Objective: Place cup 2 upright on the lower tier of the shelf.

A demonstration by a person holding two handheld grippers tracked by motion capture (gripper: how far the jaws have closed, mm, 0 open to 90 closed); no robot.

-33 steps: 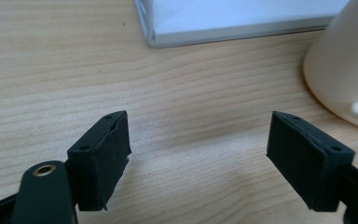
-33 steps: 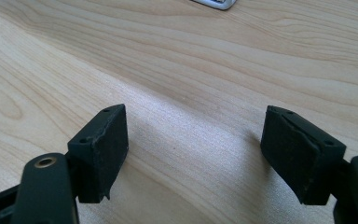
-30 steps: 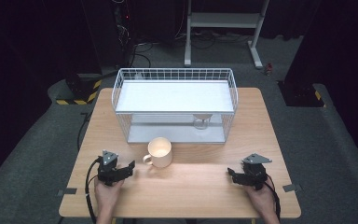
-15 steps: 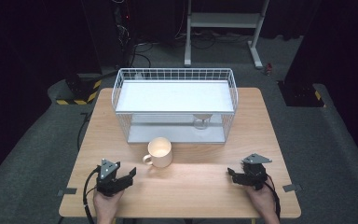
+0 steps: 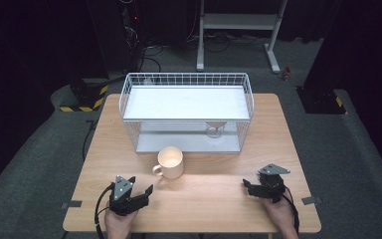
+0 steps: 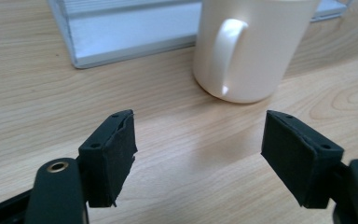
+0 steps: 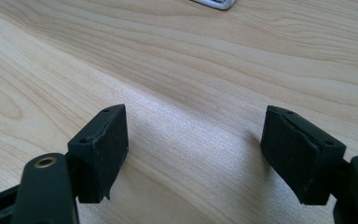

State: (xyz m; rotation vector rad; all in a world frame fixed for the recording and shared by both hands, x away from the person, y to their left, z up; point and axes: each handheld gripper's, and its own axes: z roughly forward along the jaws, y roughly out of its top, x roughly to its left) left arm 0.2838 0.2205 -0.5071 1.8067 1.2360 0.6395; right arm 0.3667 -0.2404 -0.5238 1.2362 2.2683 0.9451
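I have the table (image 5: 219,209) running away from me with the wire basket (image 5: 186,82) at its far middle, standing on it. Under the basket's upper shelf, toward the right, sits a small bowl (image 5: 215,127). The mug (image 5: 171,162) stands on the table just near of the basket, left of centre, handle to the left. My left gripper (image 5: 138,196) lies near-left of the mug, apart from it; my right gripper (image 5: 251,188) is well off to the near right.
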